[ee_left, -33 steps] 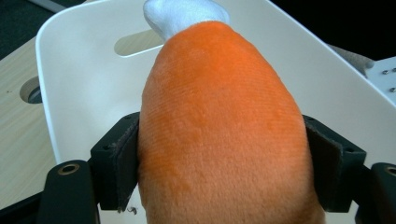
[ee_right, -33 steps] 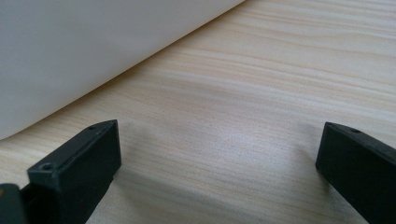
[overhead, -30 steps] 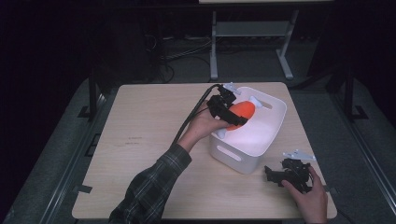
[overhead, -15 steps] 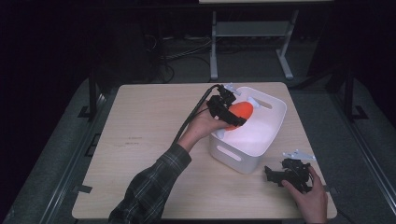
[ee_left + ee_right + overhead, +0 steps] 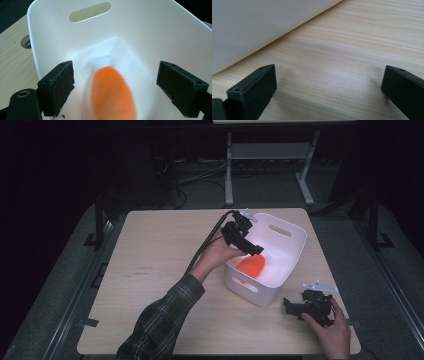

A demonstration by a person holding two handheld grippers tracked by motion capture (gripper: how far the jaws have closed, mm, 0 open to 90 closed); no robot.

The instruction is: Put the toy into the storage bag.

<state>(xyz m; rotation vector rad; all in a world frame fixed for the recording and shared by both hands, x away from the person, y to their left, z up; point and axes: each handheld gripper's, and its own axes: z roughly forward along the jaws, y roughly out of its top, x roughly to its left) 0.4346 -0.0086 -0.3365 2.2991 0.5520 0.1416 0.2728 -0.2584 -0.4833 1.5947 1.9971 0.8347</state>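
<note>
The orange object [image 5: 251,266] lies inside the white bin [image 5: 295,240], on its floor (blurred in the left gripper view, with a pale cap [image 5: 100,61] at its far end). The left gripper [image 5: 248,245] hangs over the bin's left rim, jaws spread and touching nothing. The bin stands at the right of the table [image 5: 160,265]. The right gripper [image 5: 292,306] rests on the table near the bin's near corner, jaws spread wide, empty.
</note>
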